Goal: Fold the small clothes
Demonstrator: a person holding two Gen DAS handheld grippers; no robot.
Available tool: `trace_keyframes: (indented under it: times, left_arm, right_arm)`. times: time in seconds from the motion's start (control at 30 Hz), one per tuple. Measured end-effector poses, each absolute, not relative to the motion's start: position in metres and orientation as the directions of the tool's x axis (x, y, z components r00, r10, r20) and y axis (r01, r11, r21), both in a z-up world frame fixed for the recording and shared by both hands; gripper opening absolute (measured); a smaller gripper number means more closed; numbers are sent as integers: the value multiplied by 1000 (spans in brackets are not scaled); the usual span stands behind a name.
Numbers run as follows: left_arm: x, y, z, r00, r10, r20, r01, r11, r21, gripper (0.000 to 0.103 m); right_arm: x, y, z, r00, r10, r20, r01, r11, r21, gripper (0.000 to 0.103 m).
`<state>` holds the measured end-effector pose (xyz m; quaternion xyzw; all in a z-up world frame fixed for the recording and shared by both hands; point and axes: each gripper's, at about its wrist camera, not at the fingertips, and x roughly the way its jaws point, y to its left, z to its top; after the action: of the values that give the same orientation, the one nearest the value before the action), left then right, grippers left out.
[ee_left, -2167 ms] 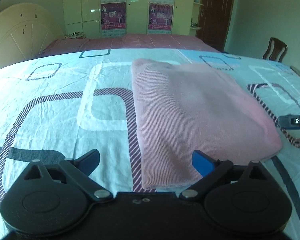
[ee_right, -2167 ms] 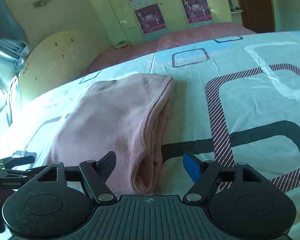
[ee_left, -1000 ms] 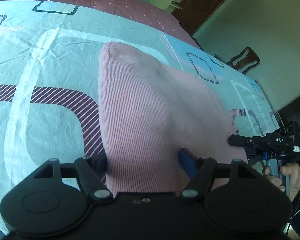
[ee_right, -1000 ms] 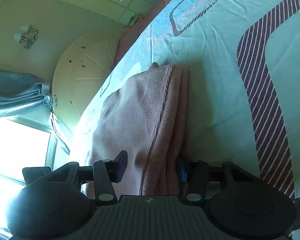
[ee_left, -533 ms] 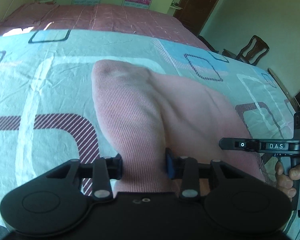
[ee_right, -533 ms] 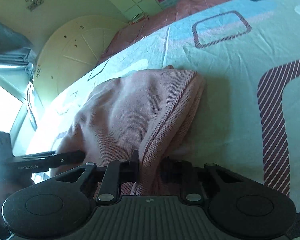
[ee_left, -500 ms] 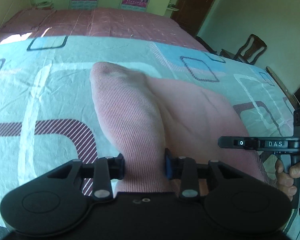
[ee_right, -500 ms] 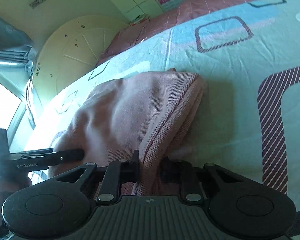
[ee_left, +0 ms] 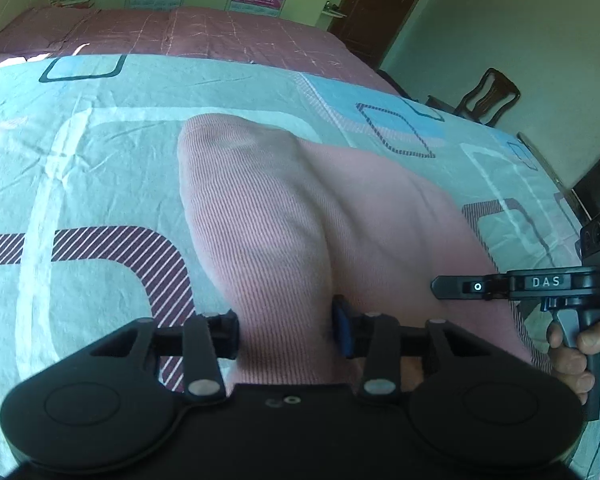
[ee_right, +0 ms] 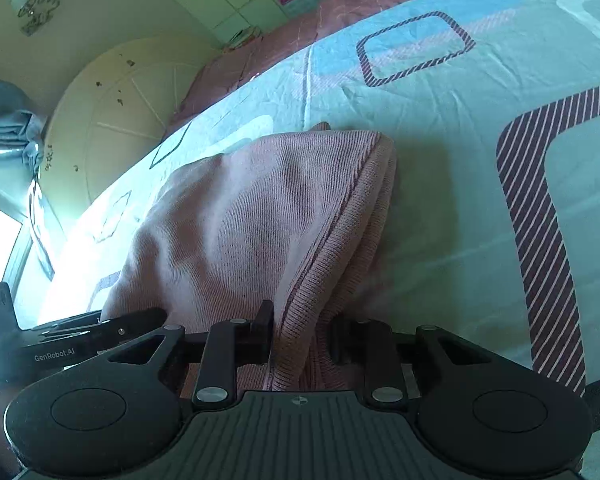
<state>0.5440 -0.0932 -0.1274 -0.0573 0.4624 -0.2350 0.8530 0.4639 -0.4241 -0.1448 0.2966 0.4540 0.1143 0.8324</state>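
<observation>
Both the left hand-held gripper (ee_left: 286,330) and right hand-held gripper (ee_right: 302,330) are clamped on near corners of the pink sweater (ee_left: 340,208) on the bed (ee_left: 100,168), so uneven lifting could probably spill those stacked layers apart.

left gripper (ee_left: 286,328): jaws clamped | right gripper (ee_right: 302,334): jaws clamped

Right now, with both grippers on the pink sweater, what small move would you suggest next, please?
Probably lift both together and carry the near edge toward the far edge: the left gripper and right gripper each pinch a near corner of the pink sweater, already raised off the bedsheet.
</observation>
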Motion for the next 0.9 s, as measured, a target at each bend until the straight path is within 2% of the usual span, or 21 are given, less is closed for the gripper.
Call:
trace_keyframes:
  times: [0.13, 0.37, 0.6, 0.9]
  left_arm:
    - [535, -95, -115, 483, -458, -747, 389, 876, -285, 30]
    - [523, -61, -85, 504, -493, -710, 429, 855, -289, 29]
    - [510, 15, -62, 540, -466, -701, 413, 872, -261, 29]
    - [492, 133, -69, 541, -430, -723, 312, 901, -302, 29]
  right_arm:
    - [458, -398, -117, 597, 360, -717, 36, 880, 473, 18]
    - [442, -353, -68, 659, 327, -677, -33, 912, 408, 18]
    - [452, -277, -55, 660, 373, -652, -102, 904, 415, 18]
    - [483, -166, -76, 588, 486, -647, -210, 864, 458, 18]
